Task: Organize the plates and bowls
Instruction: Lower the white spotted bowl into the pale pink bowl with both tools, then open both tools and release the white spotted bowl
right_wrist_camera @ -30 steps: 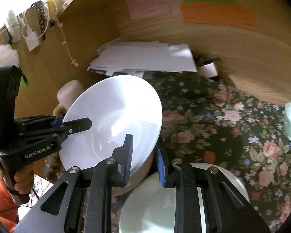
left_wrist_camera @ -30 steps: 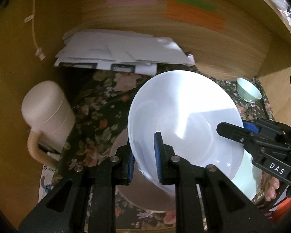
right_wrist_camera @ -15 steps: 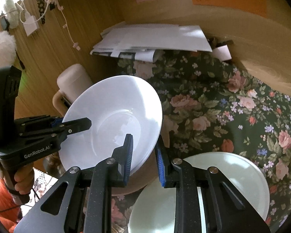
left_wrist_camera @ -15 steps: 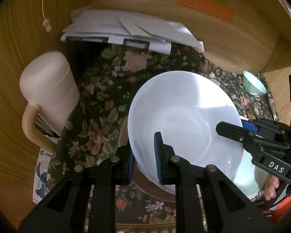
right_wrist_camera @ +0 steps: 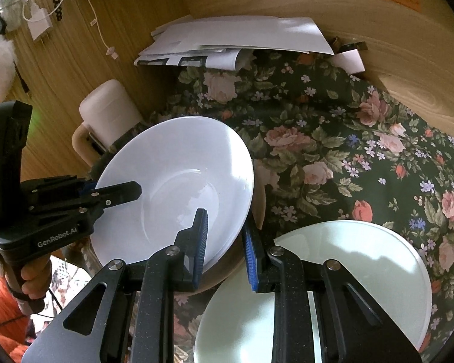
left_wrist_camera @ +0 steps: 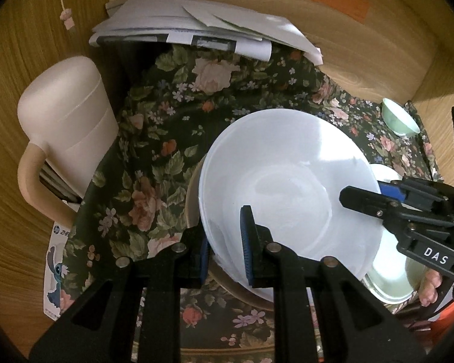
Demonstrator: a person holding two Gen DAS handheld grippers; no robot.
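Two grippers, left point(left_wrist_camera: 225, 242) and right point(right_wrist_camera: 225, 246), fingers clamped on opposite rims of white bowl point(left_wrist_camera: 287, 187); lower level onto beige dish point(right_wrist_camera: 258, 202), release together.

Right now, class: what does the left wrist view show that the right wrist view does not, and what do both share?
Only the left wrist view shows the small green bowl and the cartoon card. Only the right wrist view shows the white charger on the wall and most of the pale green plate. Both show the white bowl gripped at opposite rims by the left gripper and right gripper, plus the cream jug and the papers.
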